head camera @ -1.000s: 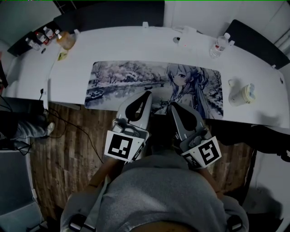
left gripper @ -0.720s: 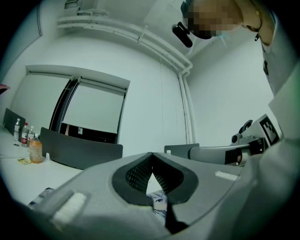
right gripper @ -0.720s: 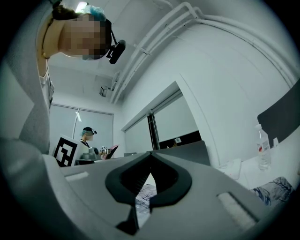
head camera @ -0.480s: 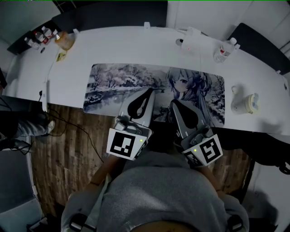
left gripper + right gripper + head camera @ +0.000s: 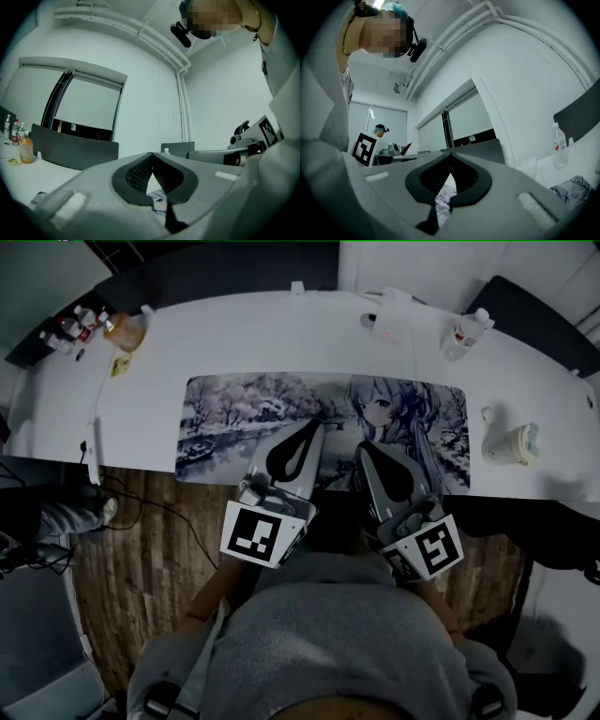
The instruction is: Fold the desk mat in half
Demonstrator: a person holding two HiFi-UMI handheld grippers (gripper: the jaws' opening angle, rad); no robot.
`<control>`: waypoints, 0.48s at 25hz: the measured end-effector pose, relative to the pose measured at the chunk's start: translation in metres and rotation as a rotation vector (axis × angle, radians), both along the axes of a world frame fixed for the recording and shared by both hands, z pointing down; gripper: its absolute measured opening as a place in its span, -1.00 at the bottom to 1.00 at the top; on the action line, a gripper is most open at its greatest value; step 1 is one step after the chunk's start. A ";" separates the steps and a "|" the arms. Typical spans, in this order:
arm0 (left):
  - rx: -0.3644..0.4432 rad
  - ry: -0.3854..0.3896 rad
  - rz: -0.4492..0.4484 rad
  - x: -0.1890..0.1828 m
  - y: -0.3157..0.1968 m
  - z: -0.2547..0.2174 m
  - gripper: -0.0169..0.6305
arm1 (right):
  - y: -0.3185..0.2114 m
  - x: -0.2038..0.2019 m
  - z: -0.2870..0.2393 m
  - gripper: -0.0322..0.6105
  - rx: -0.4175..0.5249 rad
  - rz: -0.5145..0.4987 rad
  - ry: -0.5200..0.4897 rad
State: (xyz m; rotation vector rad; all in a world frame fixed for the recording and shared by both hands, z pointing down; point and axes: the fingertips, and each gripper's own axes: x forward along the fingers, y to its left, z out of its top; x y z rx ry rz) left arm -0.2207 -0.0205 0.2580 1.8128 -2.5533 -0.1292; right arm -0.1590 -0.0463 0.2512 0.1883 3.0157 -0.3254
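The desk mat [image 5: 281, 423] lies flat and unfolded on the white worktop [image 5: 234, 334], its long near edge close to the worktop's front edge. The left tongs [image 5: 312, 426] and the right tongs [image 5: 362, 449] are side by side over the near edge of the mat, around its middle, with their tips above the printed picture. Both tongs are closed, tip against tip, with nothing between them; I cannot tell if they touch the mat. A white cup [image 5: 513, 442] stands just right of the mat. A water bottle [image 5: 466, 334] stands behind the mat's right end.
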 end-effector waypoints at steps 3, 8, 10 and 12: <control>0.007 0.018 0.034 -0.001 -0.006 0.001 -0.95 | -0.005 0.001 0.003 -0.90 -0.003 0.031 0.008; -0.013 0.011 0.133 0.005 -0.028 0.006 -0.95 | -0.027 0.016 0.010 -0.90 0.029 0.130 0.002; -0.022 0.002 0.177 0.009 -0.040 0.007 -0.95 | -0.036 0.023 0.010 -0.90 0.034 0.177 -0.001; -0.031 -0.005 0.217 0.012 -0.052 0.006 -0.95 | -0.046 0.031 0.011 -0.90 0.043 0.224 -0.001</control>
